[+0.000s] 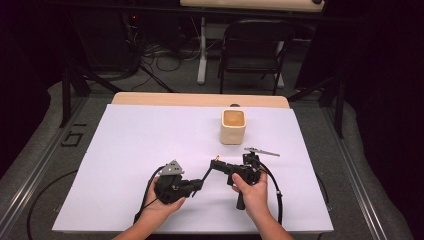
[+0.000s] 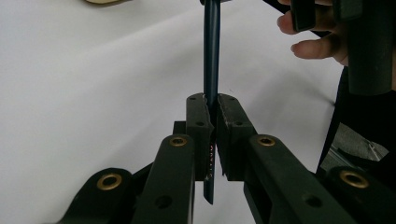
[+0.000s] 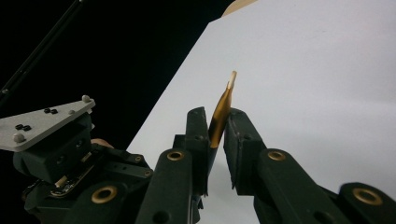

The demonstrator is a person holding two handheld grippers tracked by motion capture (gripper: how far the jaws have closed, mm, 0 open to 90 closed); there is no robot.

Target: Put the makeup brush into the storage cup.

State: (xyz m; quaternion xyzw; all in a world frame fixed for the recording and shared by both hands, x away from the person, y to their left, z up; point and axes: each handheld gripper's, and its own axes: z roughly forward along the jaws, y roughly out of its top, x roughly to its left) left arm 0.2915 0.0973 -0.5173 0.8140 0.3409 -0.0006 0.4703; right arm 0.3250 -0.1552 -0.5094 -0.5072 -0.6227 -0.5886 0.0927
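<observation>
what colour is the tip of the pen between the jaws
Gold, on the slim dark pen's tapered tip; the right gripper view shows it best.

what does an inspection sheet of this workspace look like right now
surface: white sheet over a wooden table, bare apart from the items below
job's things: dark pen with a gold tip, held between both grippers above the sheet
clutter: beige square cup standing upright; grey flat piece lying beside the right hand
grippers: left gripper shut on the pen's barrel; right gripper shut on its gold end
cables: black cable trails from each gripper toward the near edge
surroundings: folding chair and floor wires beyond the table
</observation>
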